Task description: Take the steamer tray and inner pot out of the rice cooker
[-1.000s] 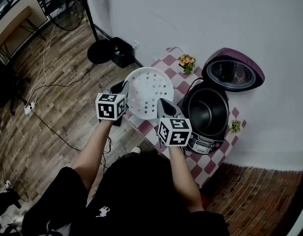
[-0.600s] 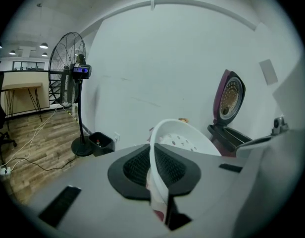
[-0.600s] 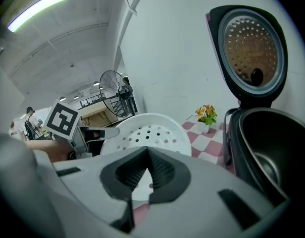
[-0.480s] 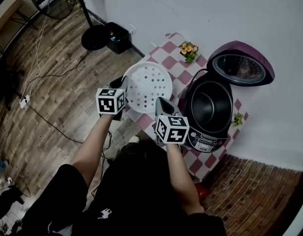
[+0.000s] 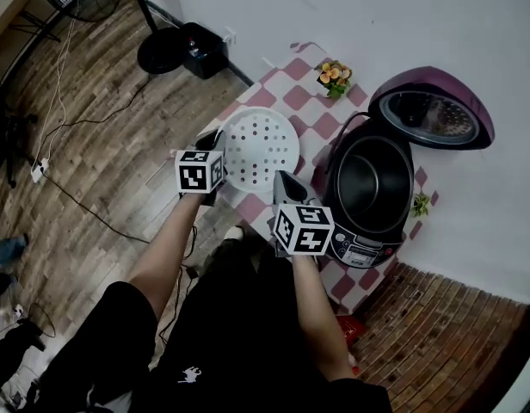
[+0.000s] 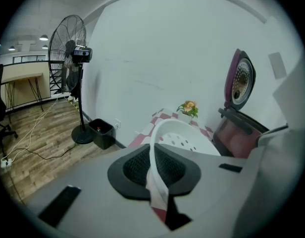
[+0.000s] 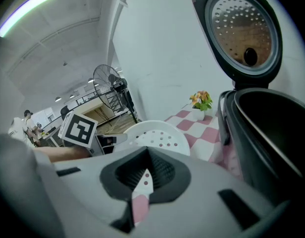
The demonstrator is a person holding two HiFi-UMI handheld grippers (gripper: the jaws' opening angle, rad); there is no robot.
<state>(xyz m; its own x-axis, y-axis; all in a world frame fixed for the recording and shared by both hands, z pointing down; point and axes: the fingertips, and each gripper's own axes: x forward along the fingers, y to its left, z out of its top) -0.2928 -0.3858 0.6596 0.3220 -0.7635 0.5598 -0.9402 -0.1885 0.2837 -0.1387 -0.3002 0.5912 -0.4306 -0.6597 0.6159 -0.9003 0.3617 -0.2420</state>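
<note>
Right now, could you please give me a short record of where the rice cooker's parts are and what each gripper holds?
steamer tray: out of the cooker, over the checked table, to the cooker's left
left gripper: shut on the tray's rim
right gripper: shut on the tray's opposite rim
rice cooker: lid open
inner pot: inside the cooker, not yet removed

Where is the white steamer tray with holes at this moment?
In the head view, the white round perforated steamer tray is gripped between the left gripper and the right gripper, over the checked table, left of the open purple rice cooker.
</note>
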